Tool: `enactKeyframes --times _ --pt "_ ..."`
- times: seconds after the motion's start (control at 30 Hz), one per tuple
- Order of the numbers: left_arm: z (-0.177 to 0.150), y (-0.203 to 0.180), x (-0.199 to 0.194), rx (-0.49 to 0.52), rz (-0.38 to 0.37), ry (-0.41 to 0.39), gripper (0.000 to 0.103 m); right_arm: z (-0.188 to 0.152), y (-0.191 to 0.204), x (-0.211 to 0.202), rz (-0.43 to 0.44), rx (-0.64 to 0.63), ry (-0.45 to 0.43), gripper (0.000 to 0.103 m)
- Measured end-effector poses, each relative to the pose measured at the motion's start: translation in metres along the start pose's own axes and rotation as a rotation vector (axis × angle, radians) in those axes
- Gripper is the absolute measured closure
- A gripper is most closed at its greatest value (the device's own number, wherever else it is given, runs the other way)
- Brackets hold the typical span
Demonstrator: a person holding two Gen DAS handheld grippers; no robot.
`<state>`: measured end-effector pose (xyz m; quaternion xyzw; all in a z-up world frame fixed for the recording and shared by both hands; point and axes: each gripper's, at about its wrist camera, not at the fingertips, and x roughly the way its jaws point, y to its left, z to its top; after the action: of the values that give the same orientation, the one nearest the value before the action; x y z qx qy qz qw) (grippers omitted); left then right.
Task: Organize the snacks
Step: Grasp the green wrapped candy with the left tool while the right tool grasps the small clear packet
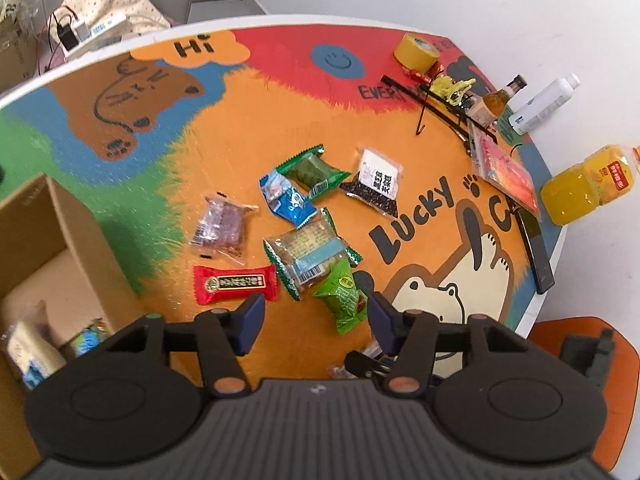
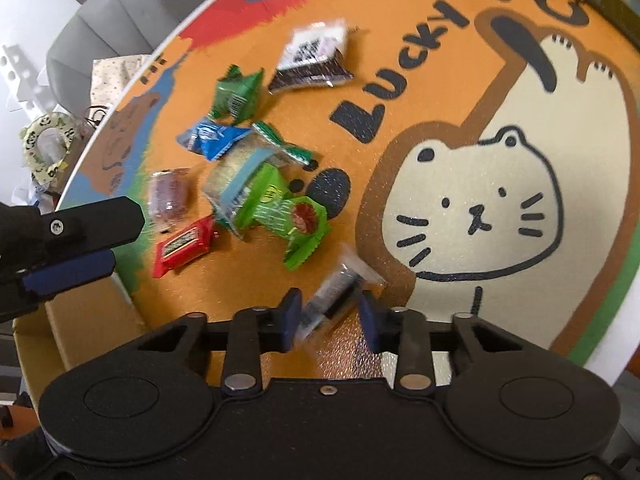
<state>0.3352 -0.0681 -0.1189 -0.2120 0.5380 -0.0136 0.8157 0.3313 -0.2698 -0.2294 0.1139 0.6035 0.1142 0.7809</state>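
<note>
- While the right gripper (image 2: 330, 314) brackets a small clear sachet with dark filling (image 2: 340, 286), jaws narrowed, pad contact is blurred; its slick film may slip.
- Left gripper (image 1: 316, 320): half open, empty, above the crinkly light-green wrapper (image 1: 344, 296); overlapping packets could snag.
- Brown cardboard box (image 1: 76, 236) sits left.

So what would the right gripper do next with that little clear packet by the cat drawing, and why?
Probably finish closing, then lift. The right gripper straddles the small clear packet with dark contents, which lies between its blue pads on the orange mat; whether they press it yet is unclear. Being apart from the snack pile, it should come up alone, then go toward the brown cardboard box.
</note>
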Motion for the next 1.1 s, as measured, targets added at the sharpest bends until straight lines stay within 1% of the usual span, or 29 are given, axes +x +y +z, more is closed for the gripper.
enactKeyframes --times 0.03,0.07,0.1,0.17,0.23,0.43,0.6,0.7,0.8,0.87,0.93,0.97,1.0,1.03,1.1 --pt "0.0 0.0 0.005 -0.002 0.001 0.006 0.047 0.001 -0.001 0.001 0.003 0.002 -0.003 0.074" --pt "0.0 -0.001 0.009 -0.003 0.002 0.012 0.047 0.003 -0.001 0.002 0.0 -0.007 -0.003 0.083" --pt "0.001 -0.002 0.013 -0.005 0.002 0.019 0.048 0.004 -0.001 0.003 -0.003 -0.021 0.003 0.086" --pt "0.001 -0.004 0.02 -0.009 -0.001 0.032 0.048 0.007 -0.006 0.003 0.004 -0.023 0.005 0.088" --pt "0.002 -0.008 0.027 -0.012 -0.008 0.037 0.048 0.011 -0.008 0.002 0.002 -0.037 0.003 0.088" --pt "0.003 -0.019 0.053 -0.016 -0.011 0.063 0.048 0.022 -0.021 -0.004 -0.049 -0.074 -0.015 0.088" --pt "0.0 -0.025 0.081 -0.037 0.014 0.098 0.048 0.03 -0.033 -0.008 -0.092 -0.102 -0.015 0.088" --pt "-0.003 -0.024 0.093 -0.081 0.034 0.114 0.048 0.035 -0.037 -0.009 -0.104 -0.115 -0.007 0.088" --pt "-0.004 -0.022 0.103 -0.116 0.036 0.131 0.048 0.038 -0.039 -0.006 -0.107 -0.125 0.001 0.087" --pt "-0.004 -0.023 0.104 -0.12 0.037 0.107 0.049 0.04 -0.036 -0.004 -0.107 -0.146 0.002 0.087" --pt "-0.002 -0.025 0.105 -0.119 0.044 0.098 0.052 0.04 -0.033 -0.003 -0.111 -0.177 0.002 0.087" --pt "-0.001 -0.025 0.106 -0.119 0.054 0.098 0.058 0.041 -0.031 -0.003 -0.114 -0.193 0.003 0.087" --pt "-0.001 -0.026 0.106 -0.116 0.069 0.095 0.069 0.042 -0.031 -0.003 -0.113 -0.204 0.005 0.087" --pt "0.0 -0.026 0.107 -0.119 0.071 0.1 0.073 0.042 -0.03 -0.003 -0.111 -0.211 0.008 0.088" --pt "0.001 -0.024 0.107 -0.137 0.064 0.106 0.075 0.045 -0.03 -0.004 -0.105 -0.218 0.011 0.088"
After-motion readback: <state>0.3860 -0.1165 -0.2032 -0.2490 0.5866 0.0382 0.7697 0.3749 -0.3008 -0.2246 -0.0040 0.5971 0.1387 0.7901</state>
